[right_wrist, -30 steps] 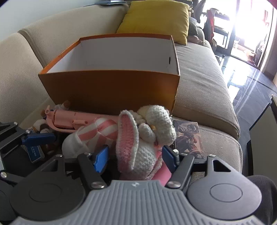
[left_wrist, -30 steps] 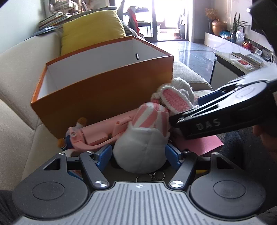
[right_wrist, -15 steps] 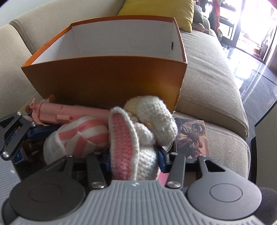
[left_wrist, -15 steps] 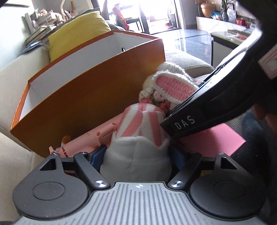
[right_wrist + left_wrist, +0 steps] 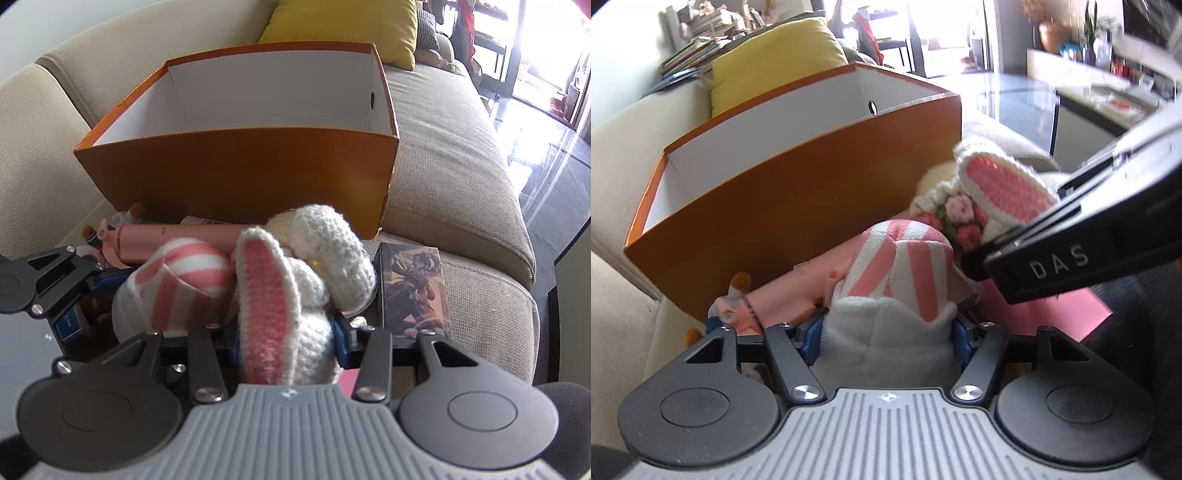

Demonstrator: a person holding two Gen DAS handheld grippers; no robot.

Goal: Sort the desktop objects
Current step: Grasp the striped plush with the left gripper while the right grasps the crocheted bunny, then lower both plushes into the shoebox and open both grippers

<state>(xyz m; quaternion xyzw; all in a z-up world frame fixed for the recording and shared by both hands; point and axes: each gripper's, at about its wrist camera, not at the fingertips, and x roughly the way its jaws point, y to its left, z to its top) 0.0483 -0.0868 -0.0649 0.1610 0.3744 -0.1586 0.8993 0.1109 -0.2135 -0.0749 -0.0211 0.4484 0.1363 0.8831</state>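
Observation:
My left gripper [image 5: 886, 332] is shut on a pink-and-white striped plush toy [image 5: 901, 280], held in front of the orange box [image 5: 798, 206]. My right gripper [image 5: 288, 339] is shut on a white crocheted bunny [image 5: 295, 295] with a pink-lined ear. The bunny also shows at the right of the left wrist view [image 5: 1001, 188], and the striped plush shows left of the bunny in the right wrist view [image 5: 184, 284]. The orange box [image 5: 258, 170] is open with a white inside, just beyond both toys. A pink toy gun [image 5: 177, 236] lies along the box's front wall.
Everything sits on a beige sofa [image 5: 443, 155]. A yellow cushion [image 5: 340, 26] lies behind the box. A picture card [image 5: 413, 288] lies on the seat at right. A pink sheet [image 5: 1052, 314] lies under the toys. A low table [image 5: 1108, 92] stands beyond the sofa.
Both grippers closed from open onto their toys: left on the striped plush, right on the bunny. Both toys have lifted slightly, and the box looks closer and lower.

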